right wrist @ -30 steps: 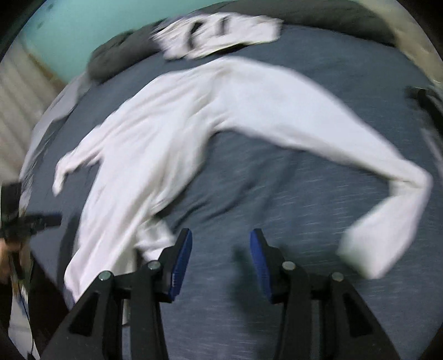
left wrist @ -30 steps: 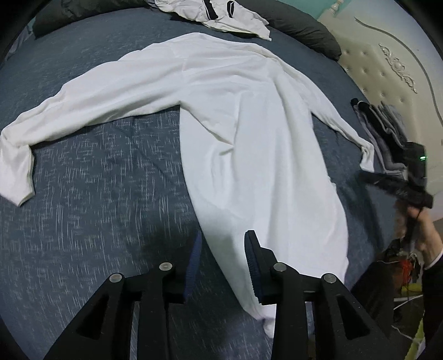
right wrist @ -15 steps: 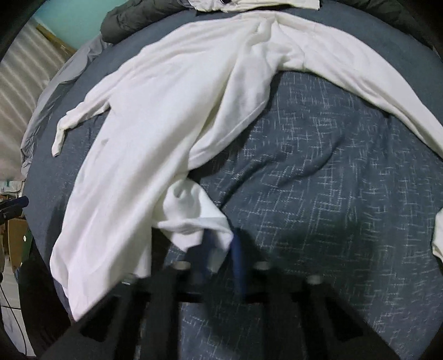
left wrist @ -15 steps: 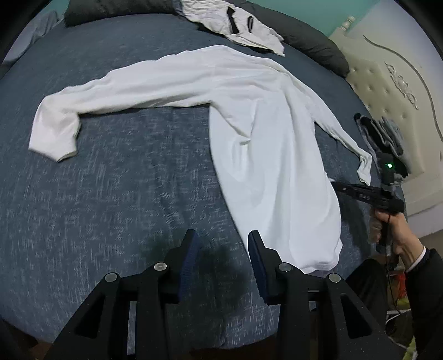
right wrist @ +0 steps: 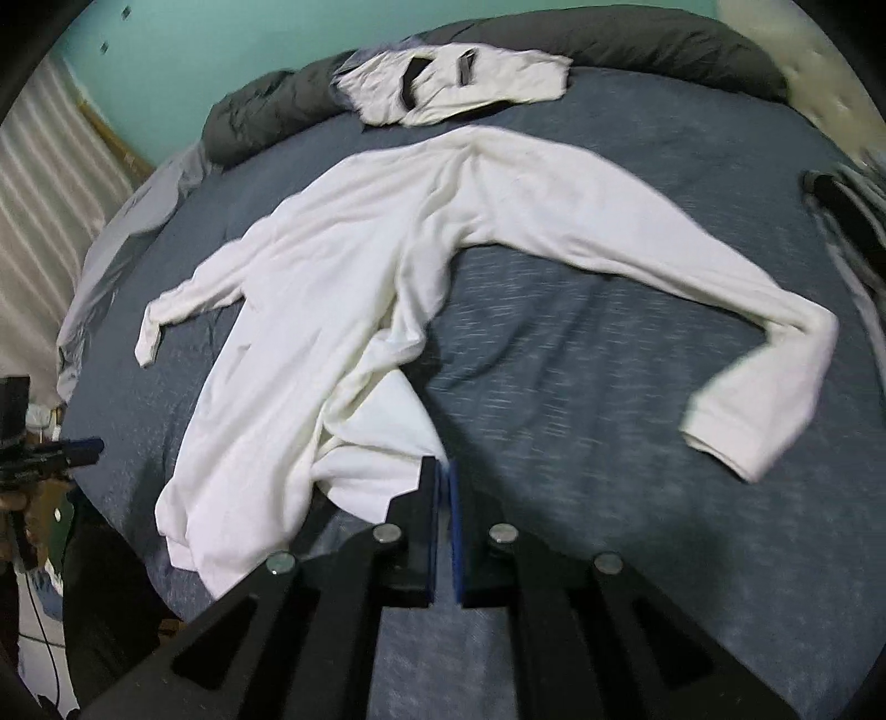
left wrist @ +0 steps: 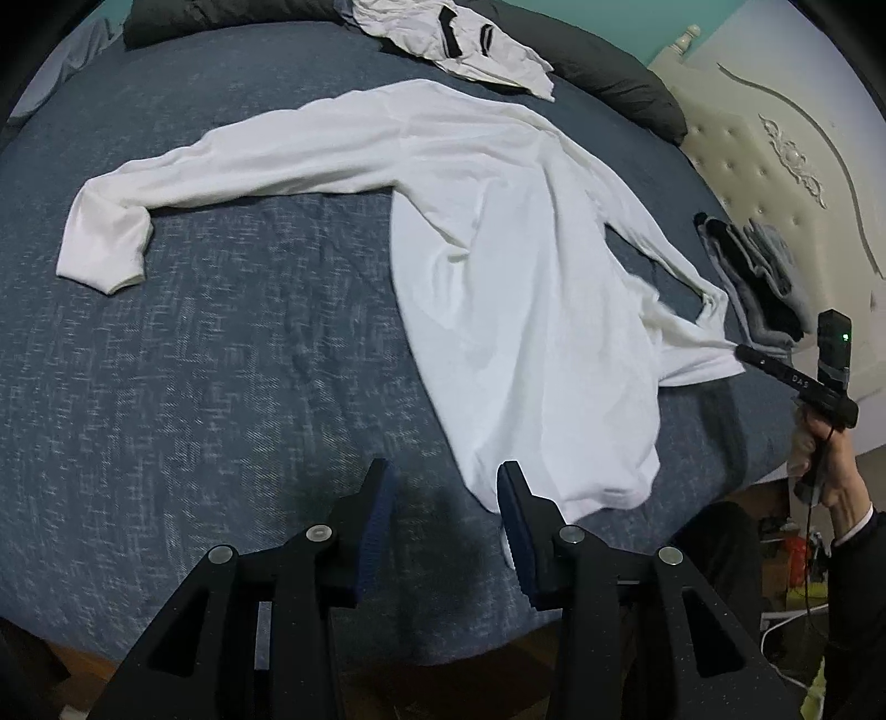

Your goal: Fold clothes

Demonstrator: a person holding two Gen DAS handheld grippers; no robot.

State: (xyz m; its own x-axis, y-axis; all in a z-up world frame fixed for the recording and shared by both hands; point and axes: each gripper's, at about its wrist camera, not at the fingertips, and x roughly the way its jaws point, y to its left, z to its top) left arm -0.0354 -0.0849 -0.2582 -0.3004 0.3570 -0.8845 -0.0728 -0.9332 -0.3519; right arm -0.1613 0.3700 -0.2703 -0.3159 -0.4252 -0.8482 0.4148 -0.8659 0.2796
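A white long-sleeved shirt (left wrist: pixel 498 232) (right wrist: pixel 354 288) lies spread on a blue-grey bed cover (left wrist: pixel 221 360), sleeves stretched out to both sides. My left gripper (left wrist: pixel 446 487) stands open just above the cover, right beside the shirt's near hem corner, with nothing between its fingers. My right gripper (right wrist: pixel 443 471) is shut on the other hem corner of the shirt and has it lifted, with cloth bunched behind the jaws. In the left wrist view the right gripper (left wrist: pixel 745 351) pulls that corner taut at the bed's right edge.
A second white garment with black stripes (left wrist: pixel 470 44) lies crumpled at the far side, against dark grey pillows (left wrist: pixel 609 77). A folded dark grey pile (left wrist: pixel 758 277) sits near the cream headboard (left wrist: pixel 775 149). A hand (left wrist: pixel 825 465) holds the right gripper's handle.
My right gripper closed on the shirt's hem corner and drew it up and outward. My left gripper drew back toward the near edge of the bed and stayed open.
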